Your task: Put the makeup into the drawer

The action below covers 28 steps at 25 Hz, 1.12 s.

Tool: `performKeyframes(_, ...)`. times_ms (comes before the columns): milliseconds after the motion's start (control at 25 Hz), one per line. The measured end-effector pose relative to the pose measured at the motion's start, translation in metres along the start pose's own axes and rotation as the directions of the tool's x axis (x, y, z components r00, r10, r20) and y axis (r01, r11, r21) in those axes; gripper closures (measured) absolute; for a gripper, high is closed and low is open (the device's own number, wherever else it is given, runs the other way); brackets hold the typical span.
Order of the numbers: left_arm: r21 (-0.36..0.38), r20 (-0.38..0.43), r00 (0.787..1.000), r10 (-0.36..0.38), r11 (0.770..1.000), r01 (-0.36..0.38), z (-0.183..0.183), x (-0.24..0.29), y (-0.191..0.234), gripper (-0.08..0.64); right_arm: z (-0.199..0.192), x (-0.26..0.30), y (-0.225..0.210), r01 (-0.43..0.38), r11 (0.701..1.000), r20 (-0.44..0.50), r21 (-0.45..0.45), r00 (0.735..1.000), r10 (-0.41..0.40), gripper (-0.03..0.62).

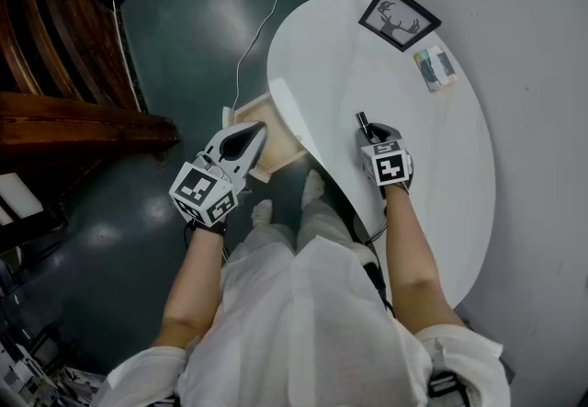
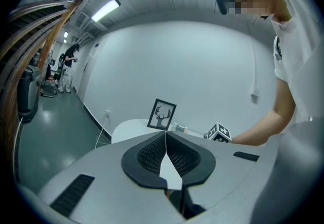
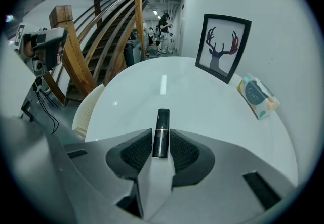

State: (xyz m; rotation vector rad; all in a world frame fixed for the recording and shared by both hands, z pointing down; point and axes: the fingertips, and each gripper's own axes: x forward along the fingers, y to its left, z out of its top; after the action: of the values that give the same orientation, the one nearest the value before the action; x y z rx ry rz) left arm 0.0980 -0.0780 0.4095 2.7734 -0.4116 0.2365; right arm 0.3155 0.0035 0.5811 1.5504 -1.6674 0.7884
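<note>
The right claw (image 3: 161, 138) is clamped on one end of the lipstick (image 3: 162, 121) over the table (image 1: 423, 148), left claw (image 2: 165, 143) closed, empty; the smooth tube may slip before reaching the drawer (image 1: 265, 146).

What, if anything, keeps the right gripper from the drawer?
Probably nothing, so yes: the drawer stands open at the table's edge, with bare surface between; only the left gripper over it might crowd.

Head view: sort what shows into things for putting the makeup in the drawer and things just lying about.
For the job: black makeup tube, held in the right tongs; light wooden drawer by the left tongs.
Just lying about: deer picture; tissue pack; white cable.
</note>
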Motion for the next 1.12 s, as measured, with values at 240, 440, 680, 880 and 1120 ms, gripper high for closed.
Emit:
performKeyframes(240,0.000,0.000,1.000,0.011,1.000,-0.011,-0.002,-0.003,0.000,0.543,-0.005,0.005,-0.002,0.004,1.000,-0.027,-0.005,1.000,-0.004,0.500)
performKeyframes(440,-0.003,0.006,1.000,0.024,1.000,-0.024,-0.001,-0.007,0.003,0.543,-0.004,0.005,-0.002,-0.003,1.000,-0.036,-0.008,0.999,0.003,0.500)
performKeyframes(680,-0.007,0.015,0.999,0.038,0.999,-0.038,0.000,-0.011,0.006,0.543,-0.004,0.007,-0.003,-0.011,1.000,-0.054,-0.011,0.998,0.010,0.500)
performKeyframes(880,-0.012,0.023,0.998,0.054,0.998,-0.054,0.001,-0.018,0.011,0.542,-0.003,0.006,-0.002,-0.002,1.000,-0.070,-0.015,0.998,0.001,0.501)
performKeyframes(1120,-0.022,0.028,0.997,0.075,0.997,-0.075,-0.002,-0.029,0.014,0.543,0.006,0.007,0.005,-0.010,1.000,-0.065,-0.025,0.998,0.008,0.501)
